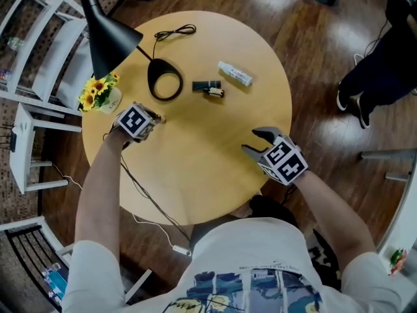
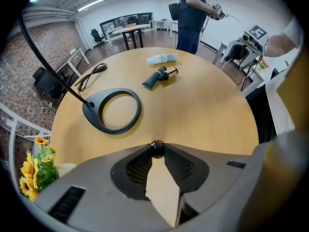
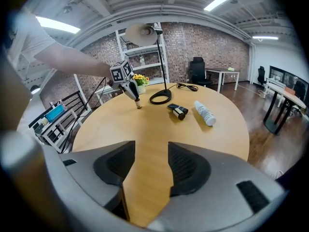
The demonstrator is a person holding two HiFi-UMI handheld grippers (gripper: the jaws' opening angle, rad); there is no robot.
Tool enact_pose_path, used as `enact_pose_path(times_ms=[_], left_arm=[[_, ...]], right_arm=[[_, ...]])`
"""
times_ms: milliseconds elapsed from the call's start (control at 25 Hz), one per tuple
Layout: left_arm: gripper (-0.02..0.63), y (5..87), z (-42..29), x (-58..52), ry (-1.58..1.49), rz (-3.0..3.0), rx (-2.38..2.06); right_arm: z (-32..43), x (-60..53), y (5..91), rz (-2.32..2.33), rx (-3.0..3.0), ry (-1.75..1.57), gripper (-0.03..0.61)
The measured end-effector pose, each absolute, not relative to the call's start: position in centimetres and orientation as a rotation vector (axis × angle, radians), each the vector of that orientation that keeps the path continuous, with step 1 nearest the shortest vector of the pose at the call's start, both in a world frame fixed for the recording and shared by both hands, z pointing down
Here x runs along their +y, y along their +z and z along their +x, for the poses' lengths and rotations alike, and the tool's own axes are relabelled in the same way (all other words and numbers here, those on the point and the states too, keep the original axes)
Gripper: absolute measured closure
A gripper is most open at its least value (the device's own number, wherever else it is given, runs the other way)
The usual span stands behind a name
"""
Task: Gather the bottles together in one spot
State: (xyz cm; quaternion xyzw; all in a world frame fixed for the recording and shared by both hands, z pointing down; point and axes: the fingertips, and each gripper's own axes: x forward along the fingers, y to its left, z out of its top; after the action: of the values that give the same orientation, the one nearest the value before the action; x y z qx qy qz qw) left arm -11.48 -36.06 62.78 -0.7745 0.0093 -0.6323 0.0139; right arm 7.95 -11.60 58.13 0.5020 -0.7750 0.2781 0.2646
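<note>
pinched upright at the very tips of the left claw (image 2: 157, 151): a small dark-capped bottle (image 3: 138, 104), base down on the round table (image 1: 208, 155) near its left edge, claw pointing steeply down. just beyond it, the ring base of a black lamp (image 1: 165, 83); at the left edge itself, a small pot of sunflowers (image 1: 98, 91).

spread apart and holding nothing, the right claw (image 3: 151, 148), hovering over the near right part of the table, only bare wood between its two jaws.

toward the far side, well apart from the pinched bottle: a dark bottle (image 1: 203, 85) lying flat, a smaller brown bottle (image 1: 214, 92) just beside it, close to the lamp base. further right, nearer the far right edge, a white bottle (image 1: 234, 74) lying on its side, apart from the dark pair. at the far edge, a coiled black cable (image 1: 174, 32).
</note>
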Motion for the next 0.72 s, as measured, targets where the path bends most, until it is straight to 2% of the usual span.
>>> enact_pose_path(times_ms=[320,440,720], left_arm=[[0.527,62.4,-11.8,-36.3,-1.973,-2.353,0.063],[0.483,61.8,-12.2,-36.2,-1.976,-2.346,0.079],[0.483,58.2,-13.2,-36.1,-1.894,-2.44,0.265]], right_arm=[[7.8,-12.6,57.6,1.317,-2.086,0.765,0.337],[7.8,-12.3,57.8,1.305,-2.085,0.751,0.337],[7.9,-12.0,57.0,1.284,-2.112,0.745,0.337]])
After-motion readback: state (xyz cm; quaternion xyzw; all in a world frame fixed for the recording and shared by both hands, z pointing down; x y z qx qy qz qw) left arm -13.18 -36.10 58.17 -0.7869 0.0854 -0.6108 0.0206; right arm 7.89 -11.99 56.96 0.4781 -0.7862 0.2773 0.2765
